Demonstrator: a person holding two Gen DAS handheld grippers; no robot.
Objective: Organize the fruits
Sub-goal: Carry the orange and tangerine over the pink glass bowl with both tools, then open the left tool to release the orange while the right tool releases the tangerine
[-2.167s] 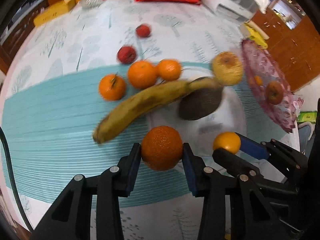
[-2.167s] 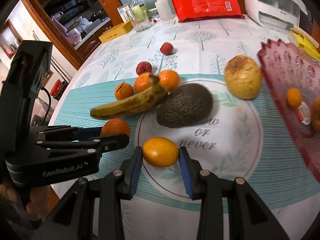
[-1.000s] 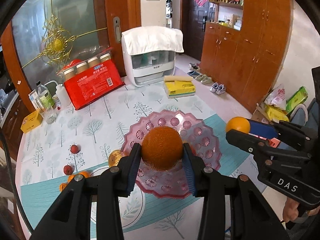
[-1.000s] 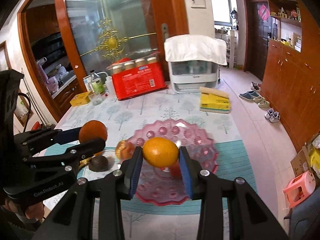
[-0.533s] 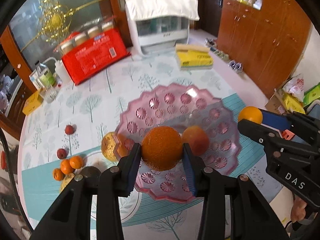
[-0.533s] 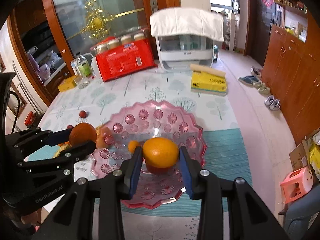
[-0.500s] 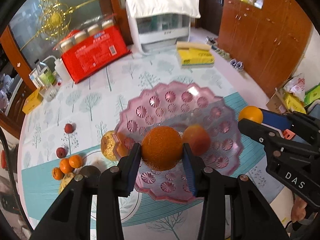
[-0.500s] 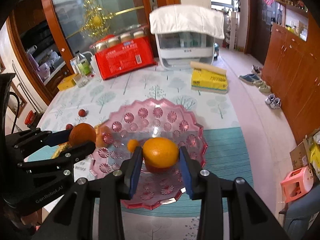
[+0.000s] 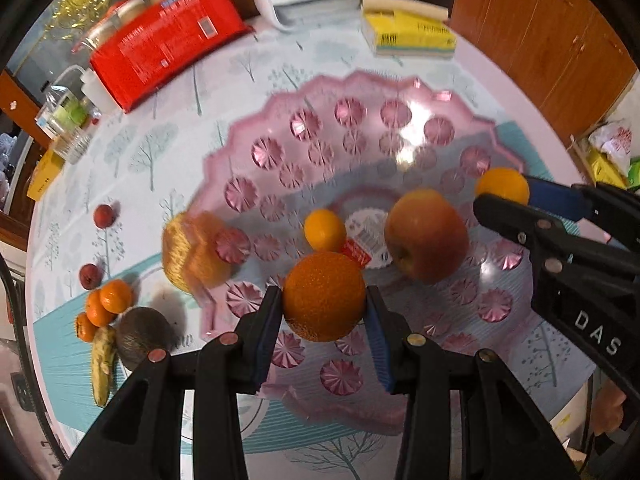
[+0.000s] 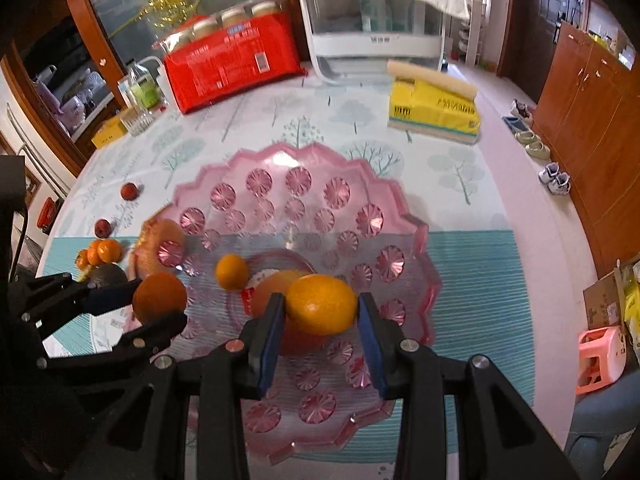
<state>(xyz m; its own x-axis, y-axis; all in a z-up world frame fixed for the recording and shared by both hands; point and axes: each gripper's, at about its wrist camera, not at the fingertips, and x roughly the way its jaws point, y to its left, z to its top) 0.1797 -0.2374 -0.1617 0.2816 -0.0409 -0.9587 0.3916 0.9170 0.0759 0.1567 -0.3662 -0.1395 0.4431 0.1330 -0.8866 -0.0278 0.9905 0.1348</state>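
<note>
My left gripper point(image 9: 323, 314) is shut on a dark orange point(image 9: 323, 295) and holds it above the near part of the pink plastic fruit plate point(image 9: 360, 120). My right gripper point(image 10: 322, 322) is shut on a lighter orange point(image 10: 321, 303) above the same plate point(image 10: 312, 160). In the plate lie an apple point(image 9: 426, 236) and a small orange point(image 9: 325, 229). The right gripper also shows in the left wrist view point(image 9: 508, 196), the left one in the right wrist view point(image 10: 158, 302).
Left of the plate lie a yellow pear point(image 9: 188, 252), an avocado point(image 9: 142, 336), a banana point(image 9: 102, 364), several tangerines point(image 9: 106, 304) and two small red fruits point(image 9: 105, 215). A red package point(image 9: 160, 44), a yellow tissue pack point(image 9: 408, 32) and a white appliance point(image 10: 376, 40) stand at the back.
Both grippers have moved down and closer to the pink plate, each still holding its orange. The plate fills more of both views.
</note>
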